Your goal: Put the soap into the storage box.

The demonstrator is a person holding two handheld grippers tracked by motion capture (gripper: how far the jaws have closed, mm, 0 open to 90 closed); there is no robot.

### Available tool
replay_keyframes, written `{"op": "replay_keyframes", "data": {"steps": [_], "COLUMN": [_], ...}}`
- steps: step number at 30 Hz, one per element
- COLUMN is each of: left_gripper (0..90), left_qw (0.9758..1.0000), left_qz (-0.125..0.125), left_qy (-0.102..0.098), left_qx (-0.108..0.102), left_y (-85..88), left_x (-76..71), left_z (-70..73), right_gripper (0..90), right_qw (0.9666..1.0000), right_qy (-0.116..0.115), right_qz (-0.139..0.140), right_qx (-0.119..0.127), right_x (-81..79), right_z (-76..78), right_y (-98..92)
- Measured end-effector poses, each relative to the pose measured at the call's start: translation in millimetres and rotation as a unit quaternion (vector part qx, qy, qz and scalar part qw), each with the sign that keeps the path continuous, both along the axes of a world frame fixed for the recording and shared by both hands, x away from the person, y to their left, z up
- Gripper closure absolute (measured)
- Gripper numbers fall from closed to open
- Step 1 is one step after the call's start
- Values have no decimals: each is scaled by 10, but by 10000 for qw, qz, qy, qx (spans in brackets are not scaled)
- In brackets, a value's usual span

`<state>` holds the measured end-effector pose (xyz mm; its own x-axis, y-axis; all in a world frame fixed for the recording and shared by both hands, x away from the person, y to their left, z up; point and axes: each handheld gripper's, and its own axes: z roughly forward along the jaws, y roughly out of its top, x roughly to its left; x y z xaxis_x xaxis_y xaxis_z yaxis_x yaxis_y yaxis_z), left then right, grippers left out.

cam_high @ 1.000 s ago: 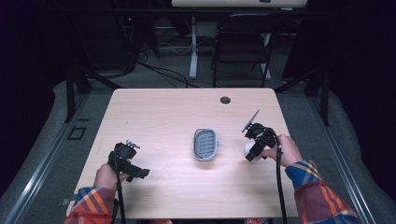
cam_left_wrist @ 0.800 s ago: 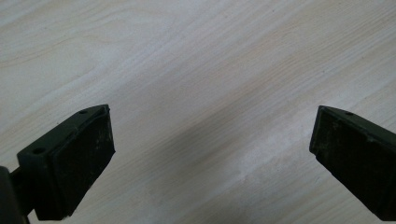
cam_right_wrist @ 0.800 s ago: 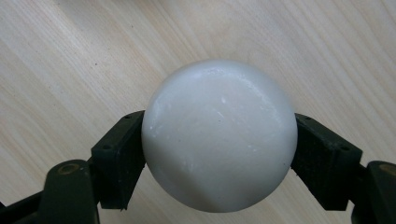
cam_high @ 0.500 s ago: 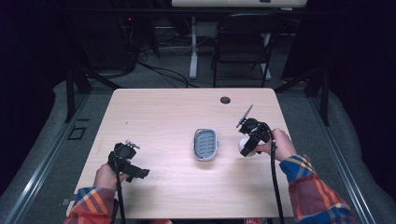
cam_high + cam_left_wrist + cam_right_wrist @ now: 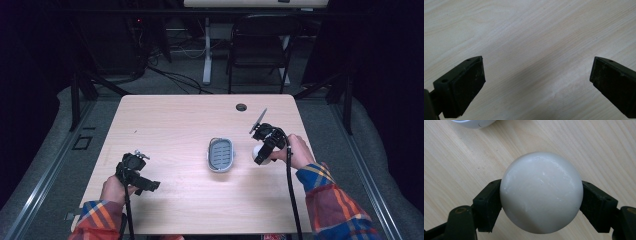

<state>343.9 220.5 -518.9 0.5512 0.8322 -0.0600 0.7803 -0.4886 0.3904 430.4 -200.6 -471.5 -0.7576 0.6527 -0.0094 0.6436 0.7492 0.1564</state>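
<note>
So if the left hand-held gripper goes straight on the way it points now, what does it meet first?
Probably just the bare wooden table. The left hand-held gripper has its jaws wide open with nothing between them, and ahead of them there is wood grain; how far off the surface lies is unclear.

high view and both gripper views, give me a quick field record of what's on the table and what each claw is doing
table: light wood table with a small dark round hole near its far edge
dish: grey oval dish at mid table, looks empty
ball: white ball, right of the dish
right claw: right claw shut on the ball, one jaw on each side
left claw: left claw open, jaws wide apart over bare wood
sleeves: plaid sleeves
</note>
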Motion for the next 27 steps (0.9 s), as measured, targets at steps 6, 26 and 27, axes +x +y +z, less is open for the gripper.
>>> {"op": "replay_keyframes", "data": {"steps": [6, 26, 27], "left_gripper": [0, 0, 0], "left_qw": [10000, 10000, 10000], "left_qz": [-4, -36, -39], "left_qy": [10, 21, 15], "left_qx": [-5, -8, 2], "left_y": [-2, -3, -2], "left_x": [5, 7, 7], "left_z": [-4, -5, -4], "right_gripper": [238, 238, 238], "right_qw": [10000, 9999, 9998], "right_qy": [23, -42, -69], "right_qz": [75, 166, 202], "right_qx": [-21, -9, -15], "right_x": [53, 165, 178], "right_z": [26, 133, 149], "right_y": [65, 272, 283]}}
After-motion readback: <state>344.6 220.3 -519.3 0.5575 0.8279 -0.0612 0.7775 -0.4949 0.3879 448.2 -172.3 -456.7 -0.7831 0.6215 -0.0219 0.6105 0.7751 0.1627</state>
